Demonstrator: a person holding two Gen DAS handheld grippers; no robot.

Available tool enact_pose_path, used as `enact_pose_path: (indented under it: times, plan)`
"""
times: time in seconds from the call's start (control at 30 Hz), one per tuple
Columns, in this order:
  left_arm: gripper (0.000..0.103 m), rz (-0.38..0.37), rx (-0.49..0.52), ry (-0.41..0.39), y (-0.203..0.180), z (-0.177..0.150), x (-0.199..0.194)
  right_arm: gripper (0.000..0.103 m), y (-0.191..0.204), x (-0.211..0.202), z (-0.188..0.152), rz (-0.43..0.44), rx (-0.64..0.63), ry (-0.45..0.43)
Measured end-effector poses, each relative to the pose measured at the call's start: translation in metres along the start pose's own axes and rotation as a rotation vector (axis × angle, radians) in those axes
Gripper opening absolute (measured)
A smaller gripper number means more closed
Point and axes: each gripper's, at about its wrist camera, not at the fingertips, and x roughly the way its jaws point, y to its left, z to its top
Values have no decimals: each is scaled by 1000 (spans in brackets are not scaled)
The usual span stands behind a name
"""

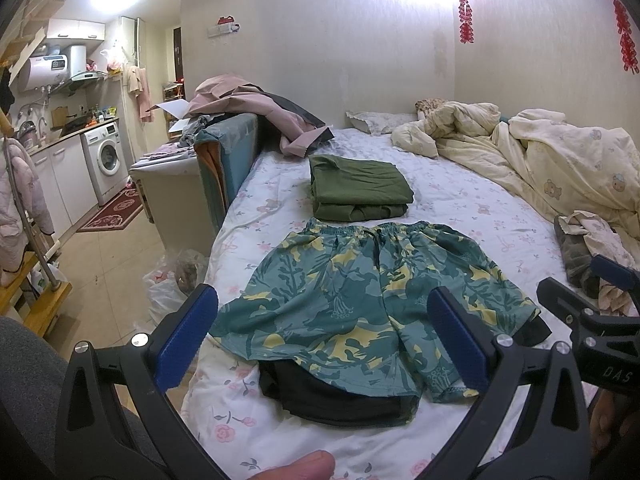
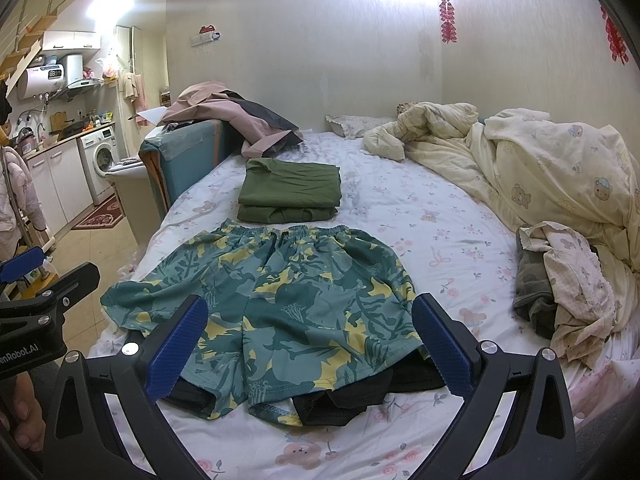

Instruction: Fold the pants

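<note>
Teal and yellow patterned shorts (image 1: pixel 360 300) lie flat on the flowered bed sheet (image 1: pixel 460 208), waistband far, leg hems near, black lining showing under the hems. They also show in the right wrist view (image 2: pixel 288 300). My left gripper (image 1: pixel 320 340) is open and empty, held above the near hems, toward the left leg. My right gripper (image 2: pixel 312 344) is open and empty above the hems, toward the right leg. Each gripper shows at the edge of the other's view.
A folded olive green garment (image 1: pixel 360 188) lies just beyond the waistband. A cream quilt (image 2: pixel 540 172) is heaped on the right, with a small pile of clothes (image 2: pixel 560 288) near it. The bed's left edge drops to the floor, with bags (image 1: pixel 176 280) beside it.
</note>
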Motion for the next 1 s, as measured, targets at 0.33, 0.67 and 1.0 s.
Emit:
enact_pose_path:
  times: [0.33,0.67,1.0]
  plan:
    - [103,4,-6,-9,4,7,0,103,0,1,-3,0,0,1]
    - [103,7,-7,-6,9,10,-3,103,0,0,0,4,2,6]
    - [103,60,-47,111,12,11,14,103,-50,82,-81,404,616,582]
